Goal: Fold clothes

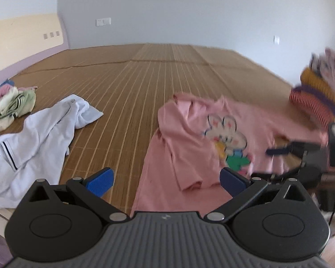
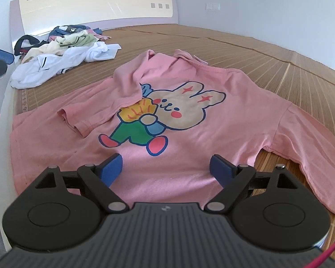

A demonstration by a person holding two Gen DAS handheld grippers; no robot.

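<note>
A pink long-sleeved shirt [image 2: 212,138] with a rabbit print lies face up on the bamboo mat [image 2: 279,67]. Its left sleeve [image 2: 122,89] is folded in across the chest, and the right sleeve stretches out flat to the right. My right gripper [image 2: 166,167] hovers over the shirt's lower hem, its jaws opening wide with nothing between the blue pads. In the left wrist view the shirt [image 1: 189,138] lies ahead and to the right. My left gripper [image 1: 167,178] is open and empty near the shirt's left edge.
A crumpled white garment [image 1: 33,134] lies left of the shirt, with a pile of unfolded clothes [image 2: 71,38] behind it by the headboard [image 2: 96,6]. A stack of folded clothes [image 1: 319,89] sits at the far right. Walls border the bed.
</note>
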